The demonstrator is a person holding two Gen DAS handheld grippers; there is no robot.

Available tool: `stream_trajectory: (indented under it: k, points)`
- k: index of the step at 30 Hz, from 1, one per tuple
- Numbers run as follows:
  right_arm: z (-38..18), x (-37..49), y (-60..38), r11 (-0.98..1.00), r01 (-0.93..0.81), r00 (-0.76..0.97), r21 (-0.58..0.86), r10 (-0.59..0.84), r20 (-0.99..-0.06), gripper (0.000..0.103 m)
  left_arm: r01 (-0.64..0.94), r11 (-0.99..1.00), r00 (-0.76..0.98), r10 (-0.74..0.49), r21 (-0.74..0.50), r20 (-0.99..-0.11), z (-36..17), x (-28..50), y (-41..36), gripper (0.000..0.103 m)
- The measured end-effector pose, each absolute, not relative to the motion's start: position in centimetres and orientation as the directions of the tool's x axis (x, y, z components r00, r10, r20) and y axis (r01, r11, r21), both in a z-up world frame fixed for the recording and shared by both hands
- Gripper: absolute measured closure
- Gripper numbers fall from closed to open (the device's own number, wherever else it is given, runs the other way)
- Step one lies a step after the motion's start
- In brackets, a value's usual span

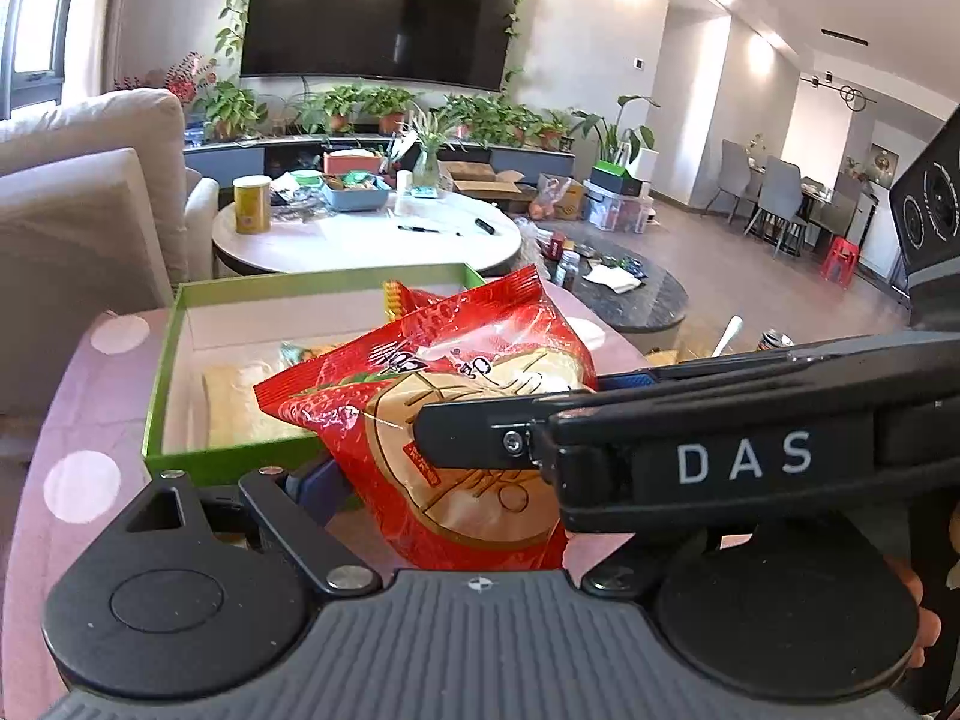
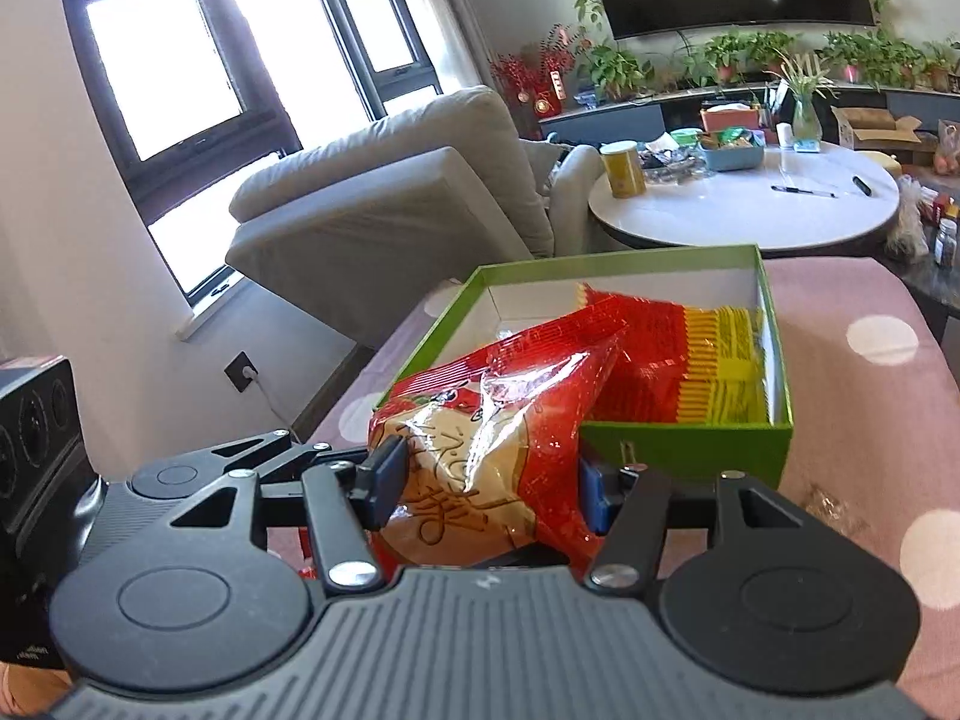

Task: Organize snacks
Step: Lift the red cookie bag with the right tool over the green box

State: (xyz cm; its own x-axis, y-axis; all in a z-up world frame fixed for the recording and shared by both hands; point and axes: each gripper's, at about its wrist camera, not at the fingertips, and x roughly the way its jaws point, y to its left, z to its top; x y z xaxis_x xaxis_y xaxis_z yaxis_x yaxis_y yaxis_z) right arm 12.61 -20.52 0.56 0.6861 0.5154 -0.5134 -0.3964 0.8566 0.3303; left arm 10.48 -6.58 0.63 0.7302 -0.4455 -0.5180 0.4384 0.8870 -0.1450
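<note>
Currently right claw (image 2: 486,489) clamps crinkly red snack bag (image 2: 480,438) above green cardboard box (image 2: 684,450) near edge; left claw (image 1: 420,468) open wide. Risk: slick foil slips, bag drops outside box.

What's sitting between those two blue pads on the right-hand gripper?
In the right wrist view, a red snack bag fills the gap, squeezed by both pads; its top leans over the green box.

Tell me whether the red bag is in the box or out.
Partly in: the red bag leans over the green box wall, its lower end outside, gripped by the right claw.
</note>
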Motion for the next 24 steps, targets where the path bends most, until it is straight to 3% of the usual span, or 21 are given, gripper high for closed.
stream_trajectory:
  k: [16,24]
  points:
    - [4.8,18.2,-17.6,0.817,-0.451,0.716,0.36,0.572,-0.4,0.048,0.397,0.917,0.814,-0.374,-0.043,-0.444,5.7,16.5,-3.1,0.016]
    - [4.0,21.4,-17.2,0.805,-0.44,0.715,0.397,0.582,-0.387,0.048,0.4,0.916,0.806,-0.364,-0.025,-0.467,4.8,20.2,-2.3,0.016]
